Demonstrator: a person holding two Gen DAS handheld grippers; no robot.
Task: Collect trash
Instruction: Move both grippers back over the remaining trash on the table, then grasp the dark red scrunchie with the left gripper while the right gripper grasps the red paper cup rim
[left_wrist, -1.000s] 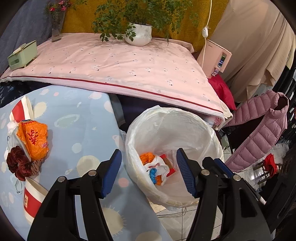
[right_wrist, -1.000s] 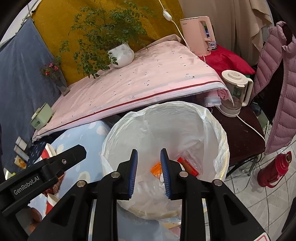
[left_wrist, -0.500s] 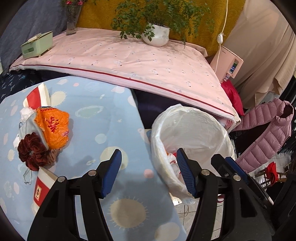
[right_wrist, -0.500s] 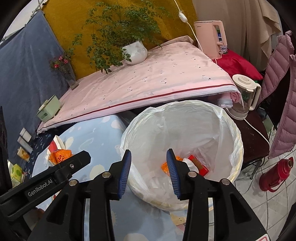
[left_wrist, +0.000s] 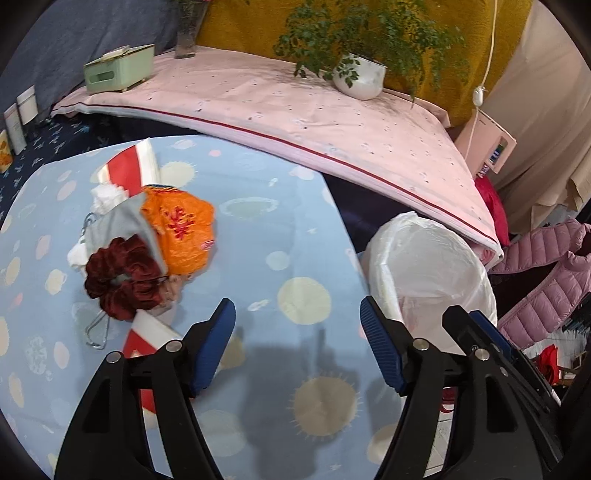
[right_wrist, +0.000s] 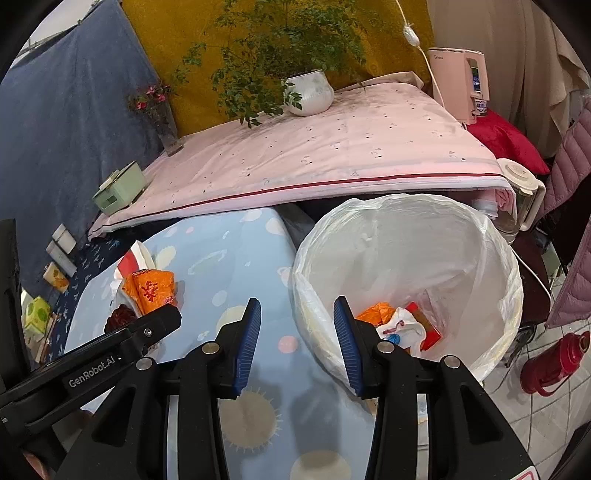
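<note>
Left gripper (left_wrist: 297, 345): I read its jaws as opening, already wide apart, with nothing between the blue pads. It hangs over the table's right edge, pointing steeply down.

Right gripper (right_wrist: 297, 343): my reading is jaws partly apart and empty. The left pad sits over the table, the right pad over the bin rim.

Table (left_wrist: 280, 221): covered in a light blue cloth with pale dots and sun shapes. Shadows of both tools fall on its near part.

Trash pile: the remaining trash lies together toward the table's left edge. I note an orange wrapper (left_wrist: 181, 229) with red characters, a dark red scrunchie (left_wrist: 122, 280) touching its near side, white crumpled paper (left_wrist: 105, 195) at the pile's far side, and a grey piece between them.

Red and white cartons: one (left_wrist: 129, 173) lies at the far side of the pile, another (left_wrist: 147, 336) at the near side, partly hidden behind my left finger.

Metal clip (left_wrist: 96, 332): lies on the cloth just beside the scrunchie, toward the near left edge.

Trash bin (right_wrist: 491, 236): stands just off the table's right edge, lined with a white plastic bag.

Bin contents: an orange wrapper piece (right_wrist: 376, 312), a white wrapper with blue and red print (right_wrist: 402, 326) and a red packet (right_wrist: 424, 325) lie at the bottom.

Background: a pink quilt (right_wrist: 332, 147) lies behind the table and carries a potted plant (right_wrist: 310, 92) and a green box (right_wrist: 118, 188).
</note>
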